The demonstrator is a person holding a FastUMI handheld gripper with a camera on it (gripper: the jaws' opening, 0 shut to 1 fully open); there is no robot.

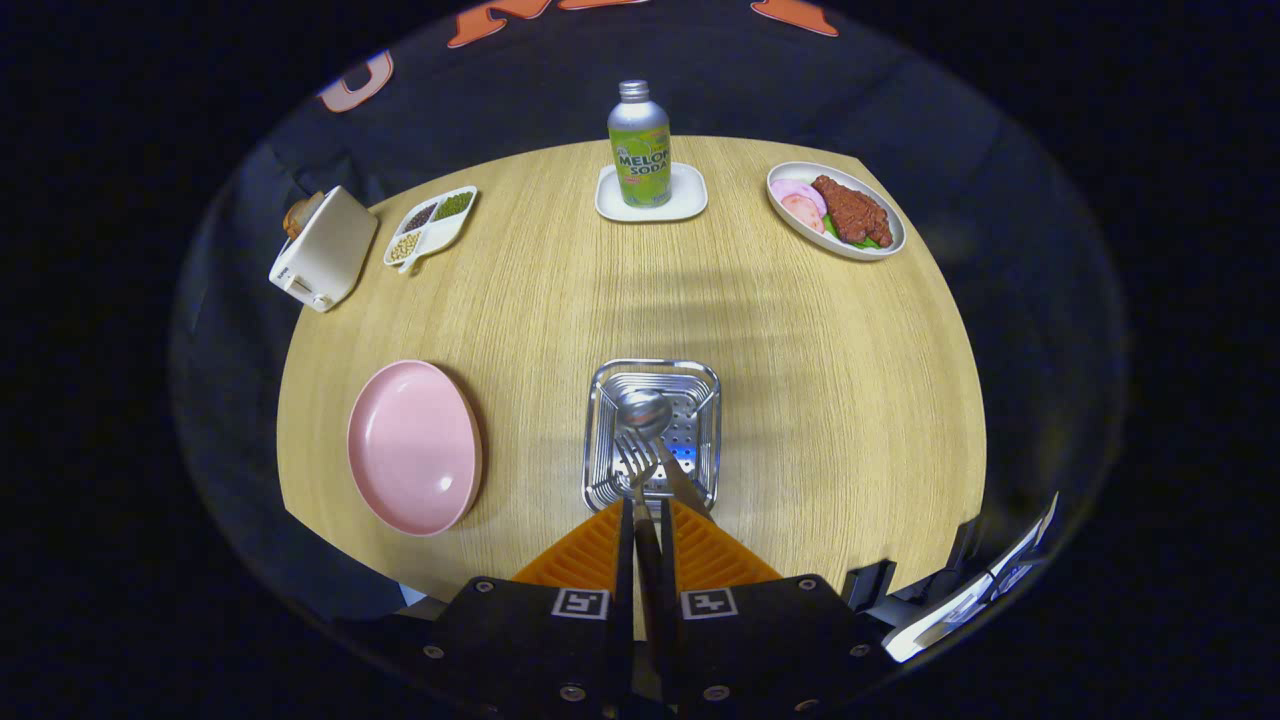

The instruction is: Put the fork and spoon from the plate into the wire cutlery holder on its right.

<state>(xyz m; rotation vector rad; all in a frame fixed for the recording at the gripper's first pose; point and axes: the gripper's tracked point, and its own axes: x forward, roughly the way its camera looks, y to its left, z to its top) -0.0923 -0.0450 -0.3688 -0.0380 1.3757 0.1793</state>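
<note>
My gripper [646,512] is shut on the handle of a metal fork [636,462], whose tines point ahead over the wire cutlery holder [602,400]. A metal spoon [645,412] stands in the holder, bowl toward the far side, its handle leaning back toward my right finger. The holder is a square wire basket with a perforated bottom, just beyond my fingertips. To its left lies the pink plate [412,447], with nothing on it.
On the round wooden table [820,400] stand a soda bottle [639,145] on a white coaster, a plate of meat [836,209] at the far right, a divided dish of beans [431,226] and a white toaster [322,249] at the far left.
</note>
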